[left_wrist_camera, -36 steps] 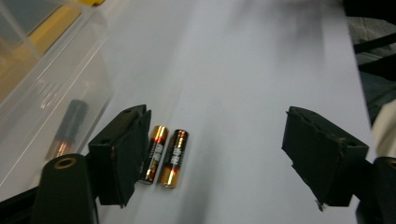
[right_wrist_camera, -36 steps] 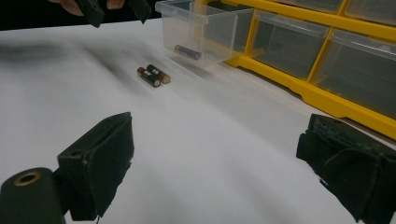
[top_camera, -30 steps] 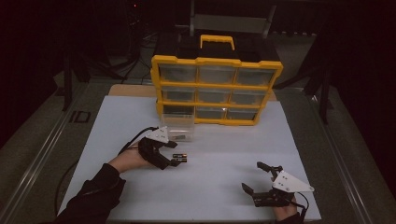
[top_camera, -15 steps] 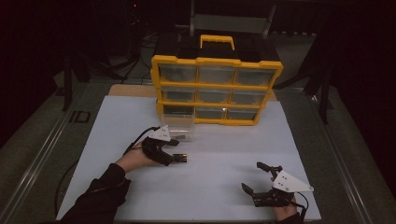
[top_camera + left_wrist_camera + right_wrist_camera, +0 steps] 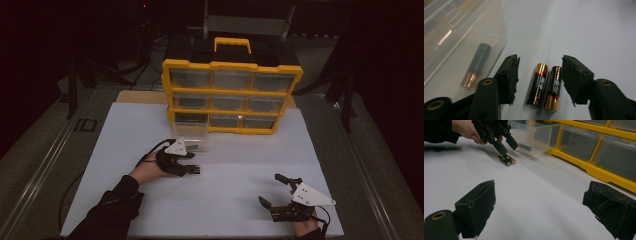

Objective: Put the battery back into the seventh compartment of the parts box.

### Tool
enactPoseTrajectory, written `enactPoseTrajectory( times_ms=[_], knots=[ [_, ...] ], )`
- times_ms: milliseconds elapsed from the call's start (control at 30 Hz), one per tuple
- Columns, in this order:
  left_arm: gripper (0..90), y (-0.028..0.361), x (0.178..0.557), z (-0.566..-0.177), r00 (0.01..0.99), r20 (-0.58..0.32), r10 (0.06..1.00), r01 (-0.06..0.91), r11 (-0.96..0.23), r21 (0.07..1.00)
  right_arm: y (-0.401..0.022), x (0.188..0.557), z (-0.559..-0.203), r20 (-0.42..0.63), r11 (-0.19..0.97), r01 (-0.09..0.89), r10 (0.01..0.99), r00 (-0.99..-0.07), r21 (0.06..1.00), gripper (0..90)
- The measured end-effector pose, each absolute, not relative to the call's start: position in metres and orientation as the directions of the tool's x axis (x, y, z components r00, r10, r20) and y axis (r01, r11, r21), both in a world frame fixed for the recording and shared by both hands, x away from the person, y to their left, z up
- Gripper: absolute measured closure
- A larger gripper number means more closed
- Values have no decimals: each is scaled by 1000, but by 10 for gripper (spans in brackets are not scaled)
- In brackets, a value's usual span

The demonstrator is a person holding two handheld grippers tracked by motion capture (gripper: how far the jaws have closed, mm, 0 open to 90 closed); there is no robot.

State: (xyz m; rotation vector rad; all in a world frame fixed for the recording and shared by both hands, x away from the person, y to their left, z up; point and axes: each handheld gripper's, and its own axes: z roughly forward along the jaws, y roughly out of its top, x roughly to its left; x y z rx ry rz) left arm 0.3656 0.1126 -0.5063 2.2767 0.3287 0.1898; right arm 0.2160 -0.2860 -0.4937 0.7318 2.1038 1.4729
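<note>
Lying between left claw (image 5: 537, 82): batteries (image 5: 546, 87)

This looks like a lab or workshop set up for recording. A desk (image 5: 125, 130) covered by a plain white sheet stands in a dark room, lit from above, with metal rails along its sides. On it sits a yellow parts organiser (image 5: 232, 95) with clear drawers (the kind used for small hardware). Behind it, stands and cables (image 5: 150, 35) crowd the dim floor, and a grey metal frame (image 5: 245, 22) rises at the back.
</note>
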Motion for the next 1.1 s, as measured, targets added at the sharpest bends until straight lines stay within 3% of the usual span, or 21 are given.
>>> enactPoseTrajectory(
  times_ms=[433, 1100],
  knots=[
    [624, 112, 373, -516, 953, 10, 302, 200, -652, 731, -287, 216, -494, -70, 282, 160, 660, -748, 946, 86],
    [684, 108, 381, -521, 966, 53, 254, 151, -717, 681, -287, 216, -494, -70, 283, 161, 659, -749, 946, 86]
  ],
)
